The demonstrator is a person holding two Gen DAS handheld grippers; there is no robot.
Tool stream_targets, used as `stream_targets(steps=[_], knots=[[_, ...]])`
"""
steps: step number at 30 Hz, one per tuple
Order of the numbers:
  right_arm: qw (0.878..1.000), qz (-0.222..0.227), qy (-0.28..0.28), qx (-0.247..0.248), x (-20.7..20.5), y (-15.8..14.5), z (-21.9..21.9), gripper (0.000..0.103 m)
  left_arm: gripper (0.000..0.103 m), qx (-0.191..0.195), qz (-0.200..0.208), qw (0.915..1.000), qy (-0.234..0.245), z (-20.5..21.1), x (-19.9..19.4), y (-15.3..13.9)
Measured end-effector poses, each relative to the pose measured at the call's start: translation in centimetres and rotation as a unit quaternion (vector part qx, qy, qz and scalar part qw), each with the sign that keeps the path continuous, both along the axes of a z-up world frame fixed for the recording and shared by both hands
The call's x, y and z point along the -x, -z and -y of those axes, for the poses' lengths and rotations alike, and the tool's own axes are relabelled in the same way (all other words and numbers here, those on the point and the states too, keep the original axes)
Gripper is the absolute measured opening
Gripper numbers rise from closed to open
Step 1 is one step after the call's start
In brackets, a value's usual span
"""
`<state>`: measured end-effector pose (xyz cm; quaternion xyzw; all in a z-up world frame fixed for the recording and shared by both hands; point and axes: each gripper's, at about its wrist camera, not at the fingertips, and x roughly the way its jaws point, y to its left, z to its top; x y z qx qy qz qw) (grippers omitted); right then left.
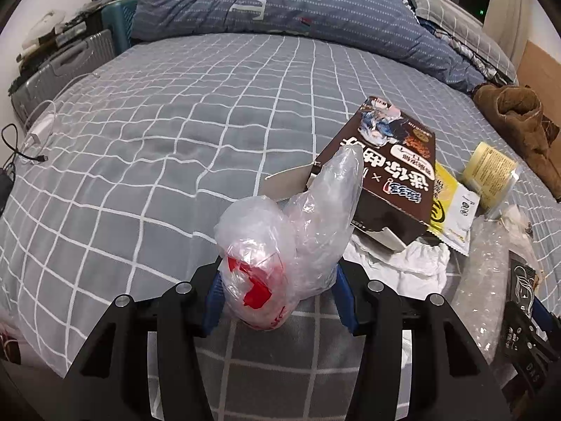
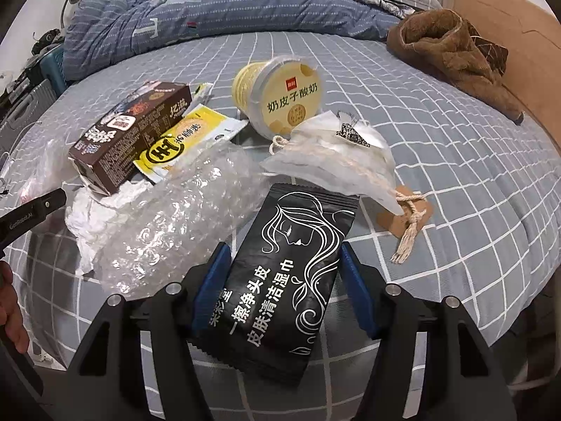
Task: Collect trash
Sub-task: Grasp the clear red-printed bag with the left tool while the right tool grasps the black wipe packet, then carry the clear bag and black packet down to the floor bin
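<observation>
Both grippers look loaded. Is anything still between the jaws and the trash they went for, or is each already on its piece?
Nothing visible stands between. The left gripper has its blue pads against the crumpled plastic bag; the right gripper clamps the black wipes packet. No bin is in view.

Crinkled translucent plastic bag [image 1: 280, 245]; glossy black foil wipes packet [image 2: 284, 273]; glossy cardboard box [image 1: 389, 172]; shiny bubble wrap [image 2: 175, 224]; matt woven cotton bedsheet [image 1: 175, 122].
</observation>
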<state>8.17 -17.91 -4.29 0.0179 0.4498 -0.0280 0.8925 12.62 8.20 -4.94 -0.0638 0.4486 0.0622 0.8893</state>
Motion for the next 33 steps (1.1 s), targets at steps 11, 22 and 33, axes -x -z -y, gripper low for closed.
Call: stream_targets(steps=[11, 22, 33], knots=[[1.0, 0.015, -0.016, -0.013, 2.6, -1.4, 0.8, 0.06, 0.051, 0.016, 0.011, 0.9998, 0.006, 0.7, 4.2, -1.6], [0.999, 0.028, -0.032, -0.025, 6.0, -2.4, 0.9, 0.06, 0.051, 0.019, 0.013, 0.9996, 0.016, 2.5, 8.5, -2.1], [0.998, 0.05, -0.04, -0.019, 10.2, -3.2, 1.0, 0.06, 0.051, 0.022, 0.004, 0.9994, 0.025, 4.2, 13.0, -1.8]])
